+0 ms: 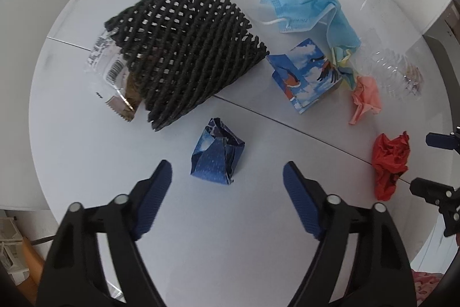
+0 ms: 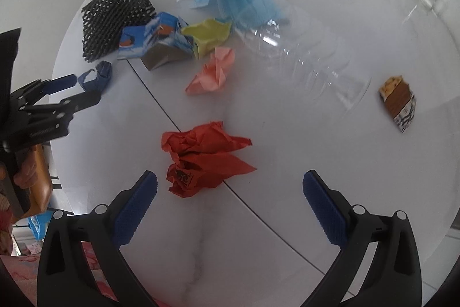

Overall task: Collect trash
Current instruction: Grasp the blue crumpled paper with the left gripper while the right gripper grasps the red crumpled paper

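Left wrist: left gripper (image 1: 227, 173) released, jaws apart, dark blue crumpled paper (image 1: 217, 158) on the white surface (image 1: 86, 151) just ahead of the tips, untouched. Black foam net (image 1: 187, 48) at 11 o'clock, blue mask (image 1: 304, 10) at 1, red paper (image 1: 389, 163) at 3.

Right wrist: right gripper (image 2: 230, 183) released, wide; red paper (image 2: 201, 160) just off the left pad, probably no contact. Clear bottle (image 2: 304, 53) at 1 o'clock, snack wrapper (image 2: 399, 102) at 2.

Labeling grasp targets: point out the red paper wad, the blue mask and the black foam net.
red paper wad (image 2: 201, 157): right wrist view, middle of the crumple.
blue mask (image 1: 310, 9): left wrist view, folded upper panel.
black foam net (image 1: 187, 48): left wrist view, centre of the mesh.
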A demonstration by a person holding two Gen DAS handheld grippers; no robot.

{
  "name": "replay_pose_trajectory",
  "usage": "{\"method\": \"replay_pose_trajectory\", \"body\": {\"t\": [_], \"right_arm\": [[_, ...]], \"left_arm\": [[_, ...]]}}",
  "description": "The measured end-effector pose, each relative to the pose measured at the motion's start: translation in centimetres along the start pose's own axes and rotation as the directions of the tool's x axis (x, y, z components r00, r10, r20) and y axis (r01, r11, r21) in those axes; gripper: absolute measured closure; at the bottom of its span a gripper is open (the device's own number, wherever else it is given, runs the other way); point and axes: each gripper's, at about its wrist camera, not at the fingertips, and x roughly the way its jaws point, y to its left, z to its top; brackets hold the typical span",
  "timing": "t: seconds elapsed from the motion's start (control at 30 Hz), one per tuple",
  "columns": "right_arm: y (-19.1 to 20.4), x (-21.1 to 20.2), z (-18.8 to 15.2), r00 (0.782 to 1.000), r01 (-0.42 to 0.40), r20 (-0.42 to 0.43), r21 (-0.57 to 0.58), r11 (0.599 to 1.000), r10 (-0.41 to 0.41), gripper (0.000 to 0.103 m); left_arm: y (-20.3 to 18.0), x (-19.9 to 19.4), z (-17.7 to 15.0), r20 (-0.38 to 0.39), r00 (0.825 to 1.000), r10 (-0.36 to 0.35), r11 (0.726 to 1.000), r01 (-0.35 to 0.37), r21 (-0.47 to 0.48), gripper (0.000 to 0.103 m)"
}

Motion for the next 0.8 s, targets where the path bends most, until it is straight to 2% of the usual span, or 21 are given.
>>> {"method": "replay_pose_trajectory", "body": {"t": [0.03, 0.1, 0.17, 0.47, 0.6, 0.63, 0.67, 0.73, 0.8], "right_arm": [[0.0, 0.2, -0.1, 1.000, -0.003, -0.001, 0.004, 1.000, 0.003, 0.002], [0.2, 0.5, -0.2, 1.000, -0.006, -0.003, 0.006, 1.000, 0.006, 0.002], [0.3, 0.7, -0.4, 1.000, -0.007, -0.006, 0.004, 1.000, 0.007, 0.002], [1.5, 2.5, 0.1, 1.000, 0.010, 0.011, -0.039, 0.999, -0.010, 0.002], [2.6, 3.4, 0.0, 0.999, 0.032, 0.030, -0.098, 0.995, -0.029, 0.003], [3.2, 3.7, 0.0, 0.999, 0.036, 0.035, -0.112, 0.993, -0.033, 0.010], [3.6, 3.8, -0.1, 0.999, 0.035, 0.037, -0.131, 0.991, -0.030, 0.023], [4.1, 4.1, 0.0, 1.000, 0.001, 0.023, -0.144, 0.990, 0.002, 0.037], [4.6, 4.0, -0.2, 1.000, -0.007, 0.024, -0.155, 0.988, 0.011, 0.047]], "left_arm": [[0.1, 0.6, 0.2, -0.016, 1.000, 0.000, 1.000, 0.000, -0.003, 0.046], [0.2, 1.2, 0.4, -0.035, 0.999, -0.005, 1.000, 0.004, -0.014, 0.057], [0.3, 1.4, 0.5, -0.022, 1.000, 0.006, 1.000, -0.006, -0.012, 0.063], [0.2, 0.1, 0.0, -0.008, 1.000, -0.023, 1.000, 0.023, -0.015, 0.065], [0.6, -2.5, -1.5, 0.018, 1.000, -0.020, 0.999, 0.021, -0.030, 0.065], [0.8, -3.1, -1.9, 0.023, 1.000, -0.021, 0.999, 0.022, -0.035, 0.065], [1.1, -3.9, -2.4, 0.032, 0.999, -0.017, 0.999, 0.018, -0.044, 0.065], [1.6, -5.1, -3.2, 0.044, 0.999, -0.007, 0.998, 0.010, -0.063, 0.065], [2.1, -6.3, -4.4, 0.057, 0.998, 0.002, 0.996, 0.003, -0.084, 0.065]]}}
